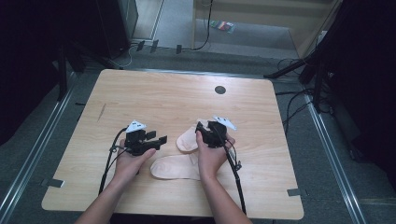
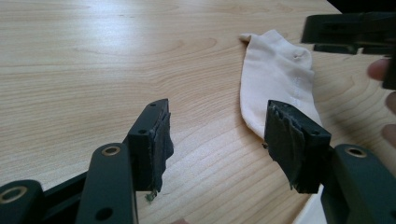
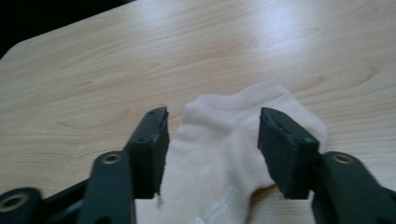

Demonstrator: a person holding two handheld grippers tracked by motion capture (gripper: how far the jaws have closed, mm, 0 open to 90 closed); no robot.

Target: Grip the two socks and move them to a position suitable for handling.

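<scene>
Two pale peach socks lie on the wooden table (image 1: 154,93). One sock (image 1: 186,140) lies slantwise; the other sock (image 1: 173,168) lies flat nearer the front edge. My right gripper (image 1: 201,127) hovers open over the slanted sock (image 3: 224,140), its jaws straddling the cuff end in the right gripper view (image 3: 212,135). My left gripper (image 1: 161,139) is open just left of the socks, nothing between its jaws. In the left gripper view (image 2: 217,135) the slanted sock (image 2: 275,79) lies ahead to the right, with the right gripper (image 2: 345,28) above it.
A dark round grommet (image 1: 220,89) sits near the table's far edge. Bare wood stretches across the left and far parts of the table. Cables and dark stands crowd the floor around the table; a cable trails from each gripper toward the front edge.
</scene>
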